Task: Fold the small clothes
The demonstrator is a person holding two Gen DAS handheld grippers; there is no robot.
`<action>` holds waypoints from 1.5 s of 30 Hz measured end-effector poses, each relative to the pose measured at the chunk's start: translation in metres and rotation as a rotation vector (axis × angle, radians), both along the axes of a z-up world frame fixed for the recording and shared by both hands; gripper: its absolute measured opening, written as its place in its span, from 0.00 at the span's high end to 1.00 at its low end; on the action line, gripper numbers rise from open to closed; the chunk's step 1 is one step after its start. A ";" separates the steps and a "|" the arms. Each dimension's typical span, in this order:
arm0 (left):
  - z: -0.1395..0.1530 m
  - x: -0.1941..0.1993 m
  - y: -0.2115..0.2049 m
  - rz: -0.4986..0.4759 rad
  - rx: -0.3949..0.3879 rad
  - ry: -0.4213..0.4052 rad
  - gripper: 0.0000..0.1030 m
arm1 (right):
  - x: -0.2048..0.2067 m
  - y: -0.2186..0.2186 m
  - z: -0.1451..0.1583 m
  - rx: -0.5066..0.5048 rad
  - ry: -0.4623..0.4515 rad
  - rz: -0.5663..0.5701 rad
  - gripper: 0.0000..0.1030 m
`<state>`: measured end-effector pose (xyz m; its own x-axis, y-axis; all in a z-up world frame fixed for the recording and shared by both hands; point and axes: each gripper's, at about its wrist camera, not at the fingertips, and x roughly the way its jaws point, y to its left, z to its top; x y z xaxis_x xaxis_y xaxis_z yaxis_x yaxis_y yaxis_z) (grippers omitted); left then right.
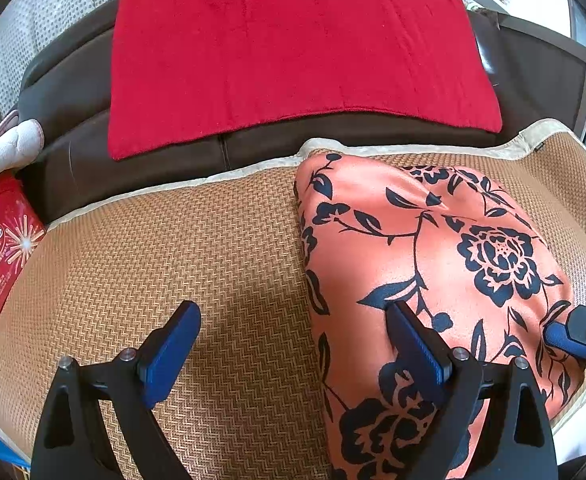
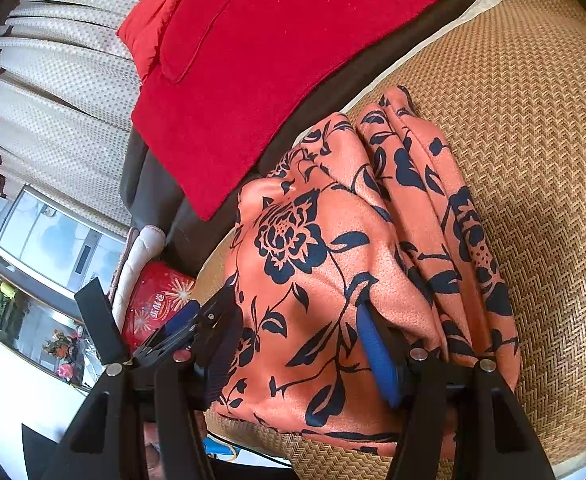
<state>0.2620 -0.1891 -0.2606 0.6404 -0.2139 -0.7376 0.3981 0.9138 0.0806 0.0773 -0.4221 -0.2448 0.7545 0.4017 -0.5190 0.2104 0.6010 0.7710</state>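
An orange cloth with a black flower print [image 1: 433, 248] lies folded into a thick bundle on the right half of a woven straw mat [image 1: 213, 248]. My left gripper [image 1: 293, 312] is open wide; its right finger rests on the cloth's left part and its left finger hangs over bare mat. My right gripper [image 2: 293, 308] stands open astride the near end of the cloth [image 2: 293, 240]: one finger sits at the cloth's left edge, while the blue pad [image 2: 377, 352] is tucked against a fold. The left gripper [image 2: 141, 312] shows beside it.
A red towel [image 1: 293, 60] drapes over the dark brown sofa back [image 1: 73, 92] behind the mat. A red snack bag [image 1: 1, 248] and a cream cushion [image 1: 9, 148] lie at the mat's left end. A dotted curtain [image 2: 61, 92] and a glass-topped table [image 2: 53, 240] stand beyond.
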 end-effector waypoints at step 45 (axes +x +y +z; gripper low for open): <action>0.008 0.012 0.015 -0.074 0.040 -0.059 0.08 | 0.127 -0.029 0.013 -0.163 0.221 -0.052 0.67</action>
